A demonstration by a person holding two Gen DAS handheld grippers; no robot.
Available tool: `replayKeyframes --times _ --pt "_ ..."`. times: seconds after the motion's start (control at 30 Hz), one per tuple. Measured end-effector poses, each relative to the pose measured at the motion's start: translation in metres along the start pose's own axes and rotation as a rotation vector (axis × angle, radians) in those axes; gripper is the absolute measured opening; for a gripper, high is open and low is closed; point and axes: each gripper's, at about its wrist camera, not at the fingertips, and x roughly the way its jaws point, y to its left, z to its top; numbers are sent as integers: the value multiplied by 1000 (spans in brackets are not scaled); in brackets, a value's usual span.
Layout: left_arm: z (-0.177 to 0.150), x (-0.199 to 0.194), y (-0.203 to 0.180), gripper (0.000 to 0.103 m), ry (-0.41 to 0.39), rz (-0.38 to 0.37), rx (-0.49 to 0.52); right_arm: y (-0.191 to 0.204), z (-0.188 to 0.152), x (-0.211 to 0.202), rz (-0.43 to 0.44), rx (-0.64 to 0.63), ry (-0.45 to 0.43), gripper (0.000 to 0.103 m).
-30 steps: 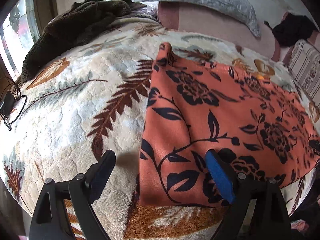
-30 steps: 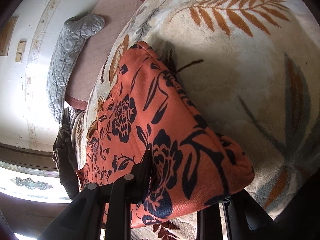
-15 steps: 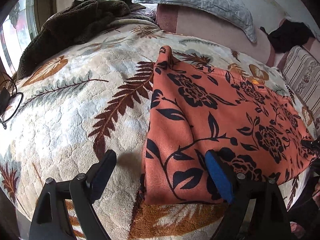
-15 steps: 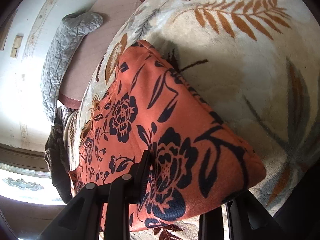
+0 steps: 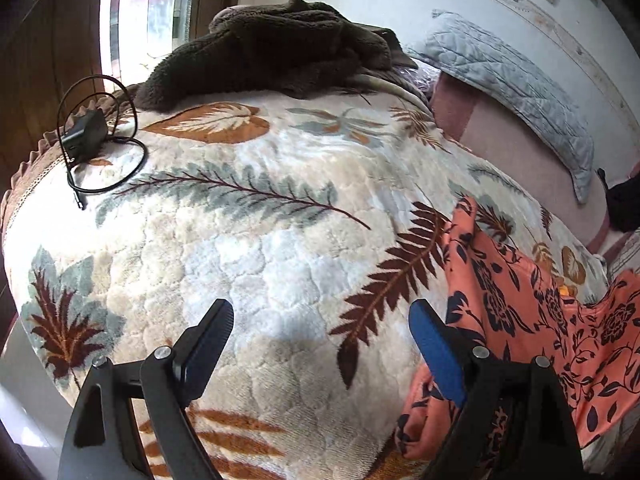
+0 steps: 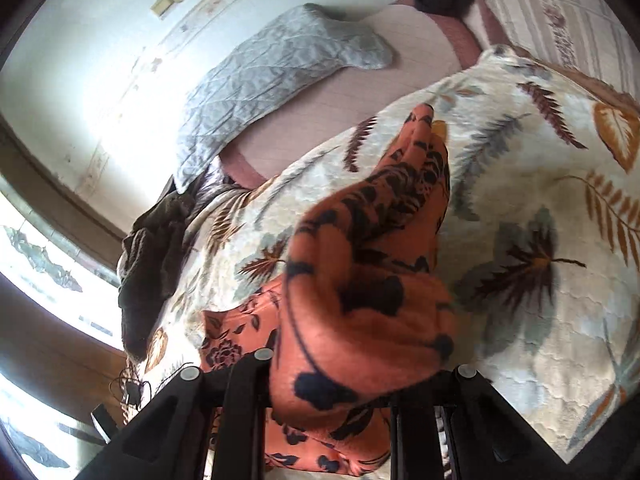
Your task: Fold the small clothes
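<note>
An orange garment with dark blue flowers [image 5: 520, 312] lies at the right of the leaf-patterned bed blanket [image 5: 260, 240]. My left gripper [image 5: 320, 312] is open above bare blanket, and the garment's edge lies just right of its blue pad [image 5: 436, 352]. In the right wrist view a bunched fold of the garment [image 6: 360, 280] rises off the blanket [image 6: 540, 200]. My right gripper [image 6: 360, 372] is closing on that fold, with the cloth pinched between its jaws and hiding its fingertips.
A brown fleece throw [image 5: 272, 52] is heaped at the bed's far side by the window [image 5: 148, 8]. A black charger with its cable [image 5: 86, 134] lies near the left edge. A grey quilted pillow [image 5: 512, 80] leans on the wall.
My left gripper has swung left, off the garment and over bare blanket. My right gripper has risen and rolled, lifting a fold of the garment off the bed.
</note>
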Motion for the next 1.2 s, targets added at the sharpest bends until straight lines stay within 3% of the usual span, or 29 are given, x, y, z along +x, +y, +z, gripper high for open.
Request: replayKeyframes --times 0.13,0.3,0.43,0.47,0.53,0.6,0.77,0.87,0.93,1.0,1.03,1.1,1.2 --pt "5 -1 12 90 -17 45 -29 58 -18 28 83 -118 77 21" --pt "12 -8 30 90 -57 97 -95 100 -73 88 170 -154 247 21" --pt "13 -9 39 90 -57 108 -125 95 -119 140 170 -62 377 43" --pt "12 -9 40 90 -55 104 -128 92 -121 138 202 -58 350 49" --pt "12 -9 40 90 -55 92 -131 92 -120 128 316 -68 338 85" --pt "13 -12 39 90 -69 84 -135 92 -119 117 385 -91 394 90" --pt "13 -27 26 90 -122 -39 -119 78 -122 88 501 -151 480 89" --pt "9 -34 8 90 -103 -265 -69 48 -118 60 446 -169 394 86" --pt "4 -35 -9 90 -65 -393 -26 28 -109 44 385 -170 338 56" --pt "-1 -36 -27 90 -42 -462 29 10 -98 39 300 -158 293 34" --pt "-4 -37 -36 90 -37 -495 56 1 -94 37 272 -144 275 34" --pt "-6 -38 -52 90 -45 -527 106 -10 -87 35 252 -111 264 34" --pt "-14 -22 -74 90 18 -467 190 -18 -93 43 206 -96 289 34"
